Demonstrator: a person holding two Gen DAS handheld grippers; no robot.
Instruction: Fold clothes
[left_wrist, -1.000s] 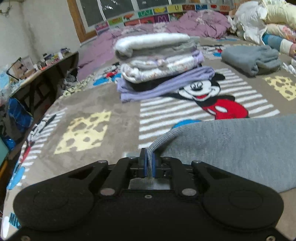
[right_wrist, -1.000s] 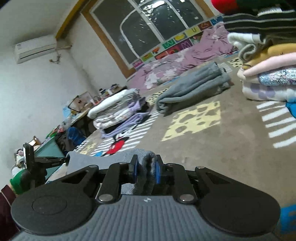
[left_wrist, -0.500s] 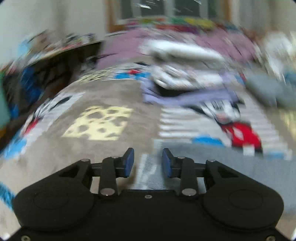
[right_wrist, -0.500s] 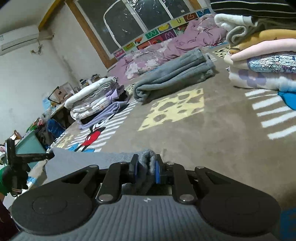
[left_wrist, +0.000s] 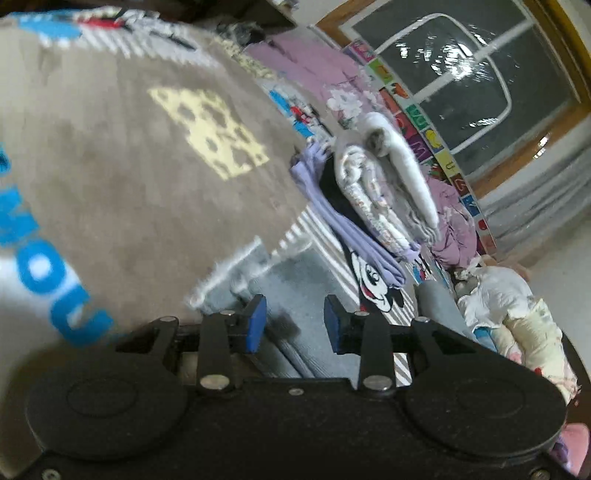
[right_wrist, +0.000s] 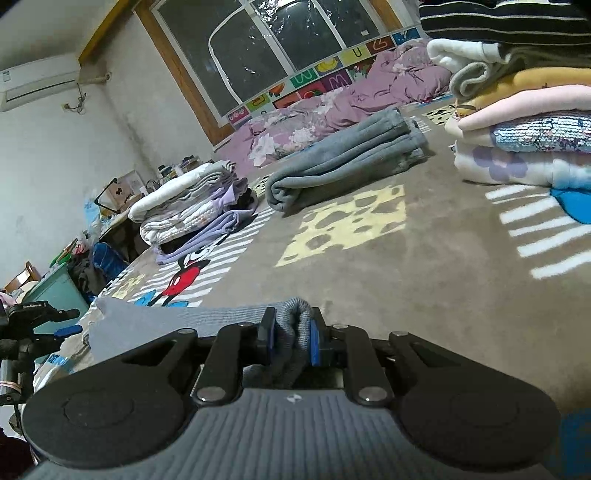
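Observation:
A grey knit garment (right_wrist: 177, 325) lies flat on the brown cartoon blanket (right_wrist: 424, 280). My right gripper (right_wrist: 291, 339) is shut on a bunched ribbed edge of it, low over the blanket. In the left wrist view the same grey garment (left_wrist: 295, 291) lies under my left gripper (left_wrist: 293, 325), which is open and empty, tilted sharply, just above the cloth. The left gripper also shows at the far left of the right wrist view (right_wrist: 70, 330).
A stack of folded clothes (right_wrist: 192, 210) sits at mid-left, also in the left wrist view (left_wrist: 373, 199). A rolled grey blanket (right_wrist: 343, 162) lies behind. A tall stack of folded clothes (right_wrist: 524, 122) stands at right. Purple bedding (right_wrist: 332, 110) lines the window wall.
My left gripper let go of the grey garment's edge, opened wide and rolled sharply to one side. My right gripper stayed shut on the ribbed edge and sank lower toward the blanket.

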